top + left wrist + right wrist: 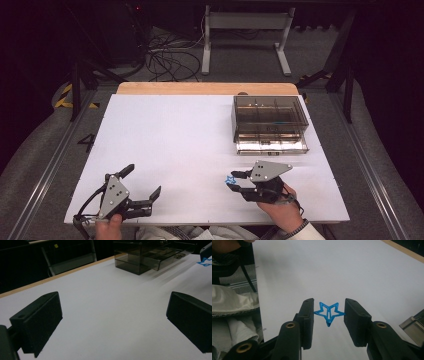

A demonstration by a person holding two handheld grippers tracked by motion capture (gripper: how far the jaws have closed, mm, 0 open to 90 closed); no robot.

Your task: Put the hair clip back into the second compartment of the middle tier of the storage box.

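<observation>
From the high view I cannot read what lies inside the smoky drawer box (270,122); its compartments are too small and dark. In the left gripper view the same box is cut by the top edge, and nearer to me than the box the blue star (205,262) is cut by the right edge. In the right gripper view, right of the star, a box corner (413,327) runs off the frame.

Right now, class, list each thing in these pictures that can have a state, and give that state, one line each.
left gripper: open, holding nothing, over the white board.
right gripper: shut on the blue star clip.
blue star clip: pinched between the jaws by two of its points.
drawer box: bottom drawer pulled out.
</observation>
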